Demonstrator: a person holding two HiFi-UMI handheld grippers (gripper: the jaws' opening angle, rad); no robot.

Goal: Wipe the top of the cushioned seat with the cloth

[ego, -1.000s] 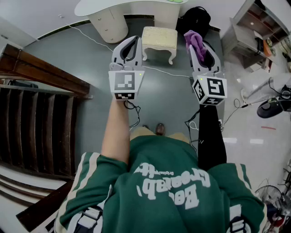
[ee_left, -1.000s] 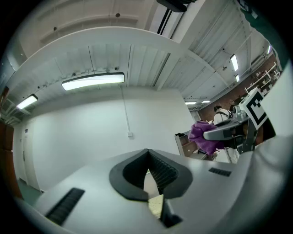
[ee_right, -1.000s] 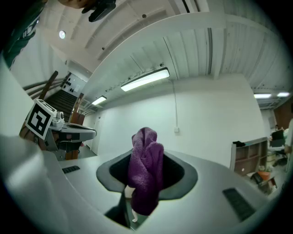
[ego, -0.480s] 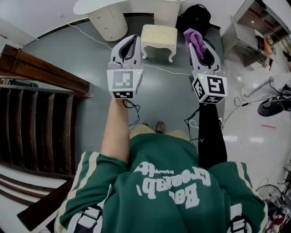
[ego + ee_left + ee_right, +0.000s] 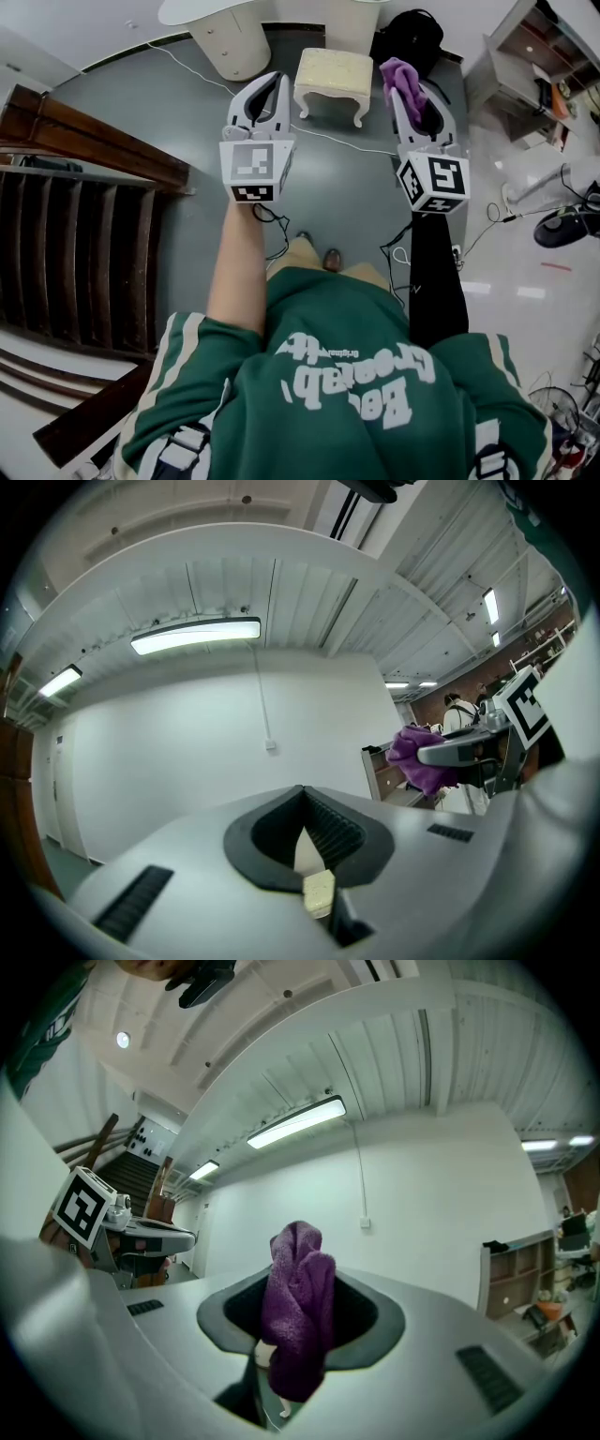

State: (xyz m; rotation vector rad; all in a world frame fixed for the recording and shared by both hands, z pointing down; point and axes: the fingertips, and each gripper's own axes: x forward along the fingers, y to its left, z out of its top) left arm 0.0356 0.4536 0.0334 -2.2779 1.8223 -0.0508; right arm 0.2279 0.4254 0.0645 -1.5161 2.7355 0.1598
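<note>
Approach step: right gripper (image 5: 412, 94) clamps purple cloth (image 5: 397, 75); left gripper (image 5: 267, 86) closed, empty. Next move likely: step forward, lower cloth onto cushioned seat (image 5: 330, 70).

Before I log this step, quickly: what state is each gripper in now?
Left gripper: closed, empty.
Right gripper: closed on the purple cloth.

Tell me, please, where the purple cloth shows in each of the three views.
Head view: purple cloth at top, right of centre, in the right gripper.
Left gripper view: purple cloth right of centre, mid-height.
Right gripper view: purple cloth bottom centre, between the jaws.
Shared landmark: the shelf unit at the room's right side.
</note>
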